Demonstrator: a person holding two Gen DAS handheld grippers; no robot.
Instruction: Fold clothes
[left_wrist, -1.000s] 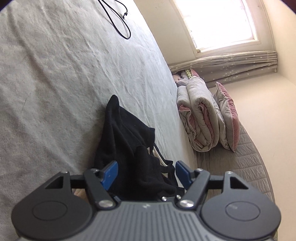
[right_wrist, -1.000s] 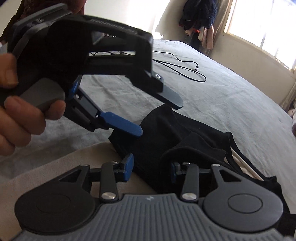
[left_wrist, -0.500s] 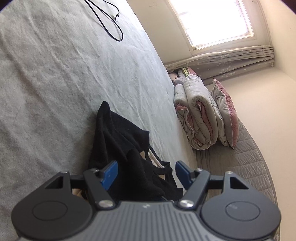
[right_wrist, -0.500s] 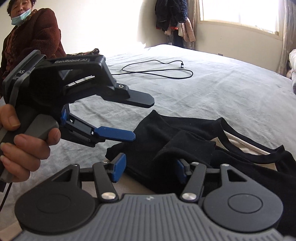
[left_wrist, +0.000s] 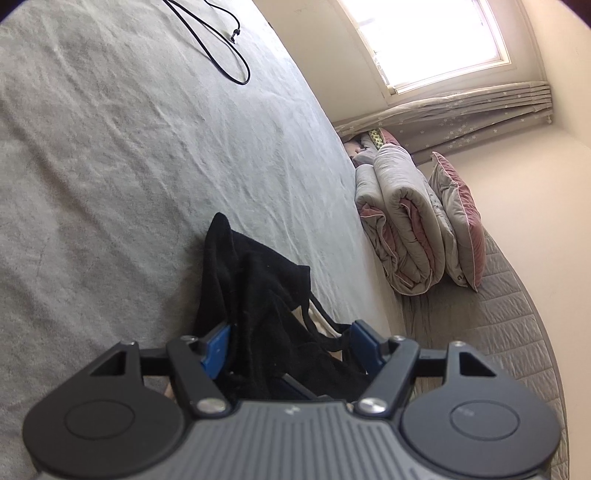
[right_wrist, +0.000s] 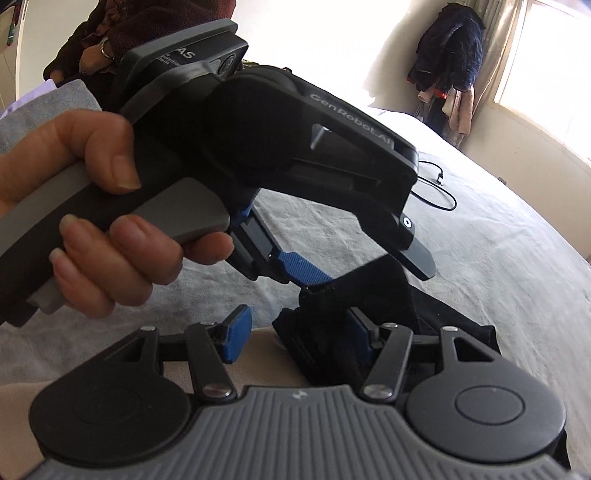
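Mostly grey bedsheet (left_wrist: 129, 155); black cable (left_wrist: 221, 55); folded quilts (left_wrist: 402, 221) beside window (left_wrist: 424, 37)

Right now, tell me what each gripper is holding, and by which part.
Nothing is clamped. The left gripper and right gripper both stand open, with folds of the black garment between their fingers.
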